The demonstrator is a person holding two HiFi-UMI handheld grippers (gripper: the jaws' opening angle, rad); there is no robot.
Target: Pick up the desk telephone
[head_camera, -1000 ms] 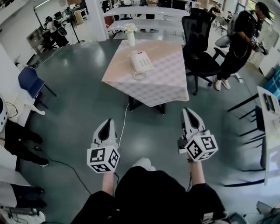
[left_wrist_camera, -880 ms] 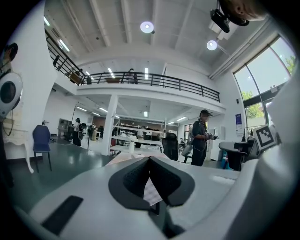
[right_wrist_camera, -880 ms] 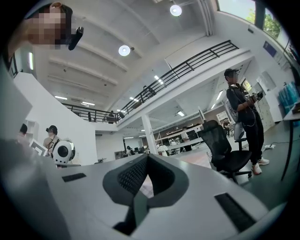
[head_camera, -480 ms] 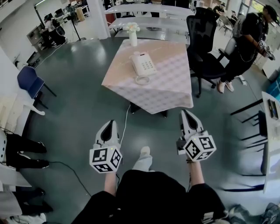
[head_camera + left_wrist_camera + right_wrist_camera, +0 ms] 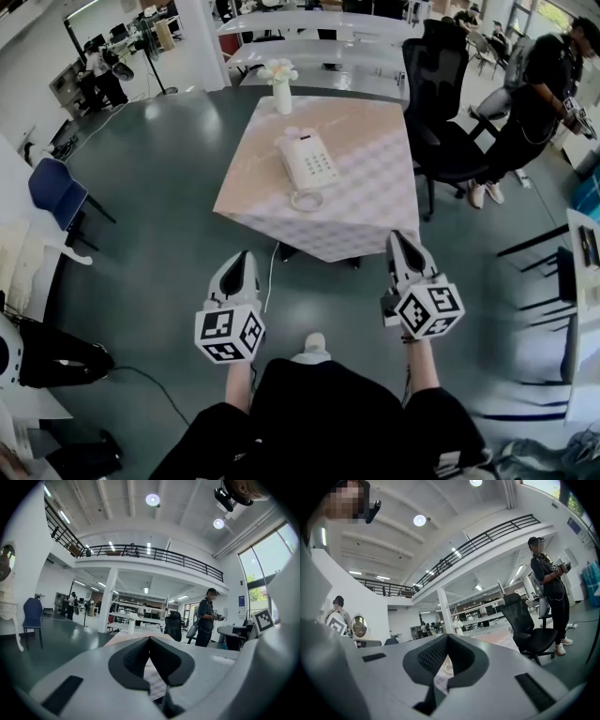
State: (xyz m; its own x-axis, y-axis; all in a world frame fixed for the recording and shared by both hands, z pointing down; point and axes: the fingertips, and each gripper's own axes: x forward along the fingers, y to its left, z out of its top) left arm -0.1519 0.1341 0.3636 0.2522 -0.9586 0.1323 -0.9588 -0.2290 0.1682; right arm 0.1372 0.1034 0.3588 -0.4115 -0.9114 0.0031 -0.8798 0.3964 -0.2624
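A white desk telephone (image 5: 308, 159) lies on a small table (image 5: 375, 211) covered with a pale pink checked cloth, its coiled cord (image 5: 306, 200) looped in front of it. My left gripper (image 5: 243, 256) is shut and empty, held over the floor short of the table's near left corner. My right gripper (image 5: 399, 238) is shut and empty too, its tips at the table's near right edge. In both gripper views the jaws meet in a closed V with only the table cloth (image 5: 154, 681) showing beyond them. The phone itself is hidden in the gripper views.
A white vase with flowers (image 5: 281, 82) stands at the table's far end. A black office chair (image 5: 442, 103) sits right of the table, and a person in black (image 5: 539, 84) stands beyond it. A blue chair (image 5: 52, 192) is at the left. A white cable (image 5: 270, 272) runs on the floor.
Both grippers and the view have moved forward toward the table, which now appears larger and nearer. The jaws stayed shut throughout.
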